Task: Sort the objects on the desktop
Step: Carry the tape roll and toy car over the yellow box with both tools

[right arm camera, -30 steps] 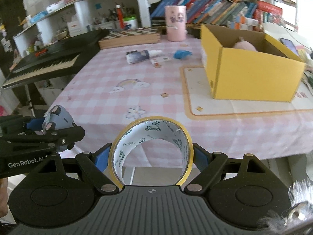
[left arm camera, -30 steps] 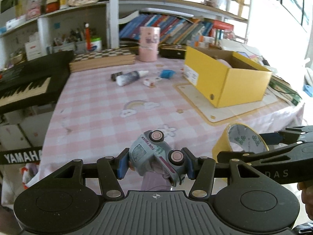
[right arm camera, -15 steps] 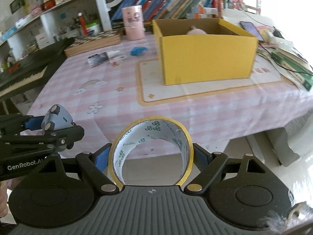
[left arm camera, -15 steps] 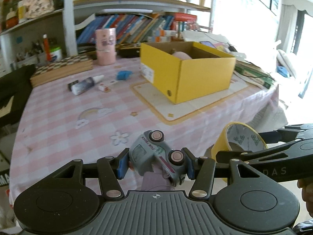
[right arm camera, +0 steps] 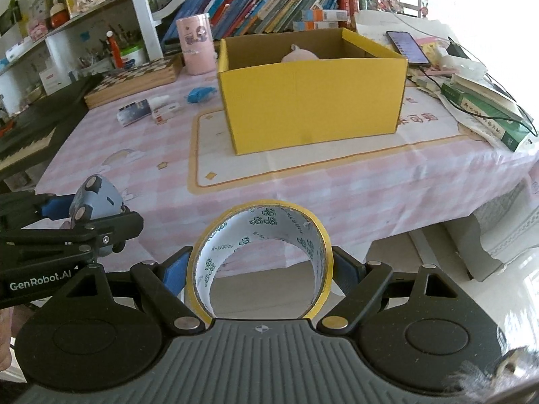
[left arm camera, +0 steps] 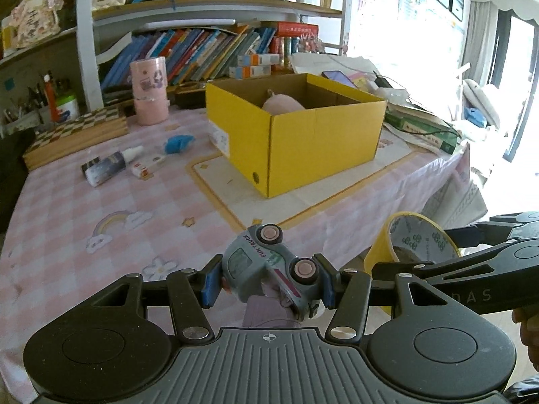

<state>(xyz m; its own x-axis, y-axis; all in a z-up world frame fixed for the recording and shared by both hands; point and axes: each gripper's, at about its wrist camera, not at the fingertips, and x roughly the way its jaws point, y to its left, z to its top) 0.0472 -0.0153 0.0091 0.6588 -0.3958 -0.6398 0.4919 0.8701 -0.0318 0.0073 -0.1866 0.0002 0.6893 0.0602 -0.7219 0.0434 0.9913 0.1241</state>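
Holding a grey-blue toy truck (left arm camera: 269, 269) between my left fingers (left arm camera: 211, 284), I have it pinched on its side with two pink-hubbed wheels facing up, the blue pads pressed against both ends of it and the gap between them fairly narrow. My right fingers (right arm camera: 173, 272) stand much wider, closed on the outside of a roll of yellow tape (right arm camera: 261, 259) that sits upright between them, its printed white inner face open toward the camera. Both loads hang off the near edge of the bench (left arm camera: 101, 208), which is covered in a pink checked cloth with a rainbow and flower print. From the left view the tape roll (left arm camera: 417, 245) shows just to the right of the truck; from the right view the truck (right arm camera: 96, 202) shows to the left of the tape. Ahead on the bench stands an open yellow cardboard box (right arm camera: 313, 101) on a cream mat with a yellow border, and something pale pink and rounded (left arm camera: 283, 104) lies inside it. Left of the box, well apart from my fingers, lie a small bottle (left arm camera: 107, 165) on its side, a little white and red piece (left arm camera: 145, 166) and a blue object (left arm camera: 178, 143). Behind them are a pink cylinder (left arm camera: 150, 91), a checkered board (left arm camera: 77, 131) and shelves of books (left arm camera: 209, 54).
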